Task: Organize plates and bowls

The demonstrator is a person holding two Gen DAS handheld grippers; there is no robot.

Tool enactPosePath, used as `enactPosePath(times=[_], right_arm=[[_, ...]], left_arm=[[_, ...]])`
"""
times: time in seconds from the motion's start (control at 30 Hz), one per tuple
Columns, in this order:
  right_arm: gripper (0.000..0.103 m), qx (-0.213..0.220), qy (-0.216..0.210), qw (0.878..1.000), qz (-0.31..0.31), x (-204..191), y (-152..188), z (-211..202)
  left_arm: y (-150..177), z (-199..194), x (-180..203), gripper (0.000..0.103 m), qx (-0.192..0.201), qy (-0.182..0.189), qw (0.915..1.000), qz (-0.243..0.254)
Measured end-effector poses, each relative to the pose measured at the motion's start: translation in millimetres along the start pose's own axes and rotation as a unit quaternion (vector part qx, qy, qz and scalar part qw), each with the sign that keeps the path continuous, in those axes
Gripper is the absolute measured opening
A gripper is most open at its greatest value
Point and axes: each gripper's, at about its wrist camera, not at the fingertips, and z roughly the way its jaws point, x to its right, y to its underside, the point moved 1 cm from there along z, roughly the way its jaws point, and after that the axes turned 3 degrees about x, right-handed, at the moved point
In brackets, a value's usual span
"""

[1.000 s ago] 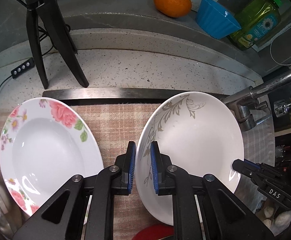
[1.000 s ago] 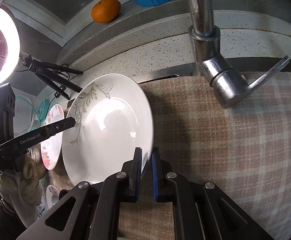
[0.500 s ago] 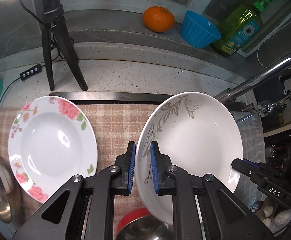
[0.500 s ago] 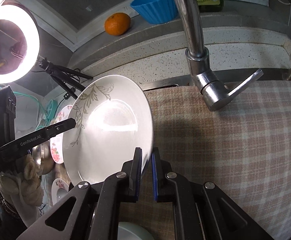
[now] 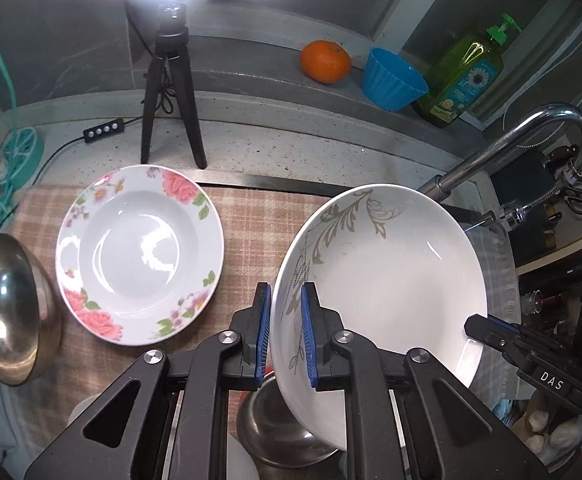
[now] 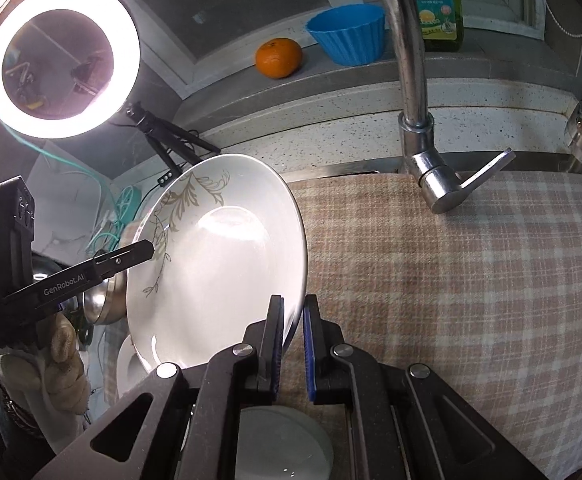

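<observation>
A white plate with a gold leaf pattern (image 5: 387,272) is held in the air between both grippers, tilted. My left gripper (image 5: 285,332) is shut on its left rim. My right gripper (image 6: 293,344) is shut on its right rim; the plate also shows in the right wrist view (image 6: 219,256). A rose-patterned plate (image 5: 139,252) lies flat on the checked cloth (image 5: 251,232) to the left. A steel bowl (image 5: 7,308) stands at the far left, and another steel bowl (image 5: 279,432) sits below the held plate. A white dish (image 6: 287,444) lies under my right gripper.
A faucet (image 6: 415,120) stands at the back right over the cloth (image 6: 471,280). A ring light on a tripod (image 5: 167,92) stands at the back left. An orange (image 5: 325,60), a blue cup (image 5: 391,80) and a soap bottle (image 5: 463,76) sit on the back ledge.
Both grippers have lifted the leaf-patterned plate upward and back from the cloth. More of the counter, the steel bowls and the ring light have come into view.
</observation>
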Motion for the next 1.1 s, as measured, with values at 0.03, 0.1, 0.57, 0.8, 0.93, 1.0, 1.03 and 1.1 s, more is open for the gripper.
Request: enactPosePath(times=[0.03,0.1,0.57,0.8,0.93,1.0,1.03,1.1], right_arm=[[0.009,0.000,-0.002,1.000,-0.004,-4,3,-1],[0.009,-0.002,-0.005,1.000,-0.012,-10,8,-3],[0.009,-0.036,-0.036,0.995,-0.082,-76,48,11],[0.009,-0.056,-0.050,0.991,-0.113,-109,67,23],[0.009,-0.068,-0.058,0.988,-0.128,-123,78,31],[0.009,-0.071,-0.060,0.986,-0.136,-129,82,33],[0.009,-0.073,-0.060,0.986,-0.139,-132,84,34],[0.009,-0.076,-0.063,0.985,-0.144,-136,88,36]], left_arm=[[3,-4,-2,0.013,0.002,-0.001,1.0000,-0.003],[9,-12,-8,0.013,0.009,-0.004,0.9999,-0.010],[65,-60,-69,0.013,0.037,-0.031,0.9951,-0.087],[92,-77,-100,0.013,0.046,-0.043,0.9902,-0.125],[107,-84,-113,0.013,0.049,-0.049,0.9871,-0.144],[113,-87,-118,0.013,0.051,-0.051,0.9856,-0.153],[116,-88,-121,0.013,0.053,-0.052,0.9849,-0.157],[121,-90,-126,0.013,0.053,-0.053,0.9841,-0.161]])
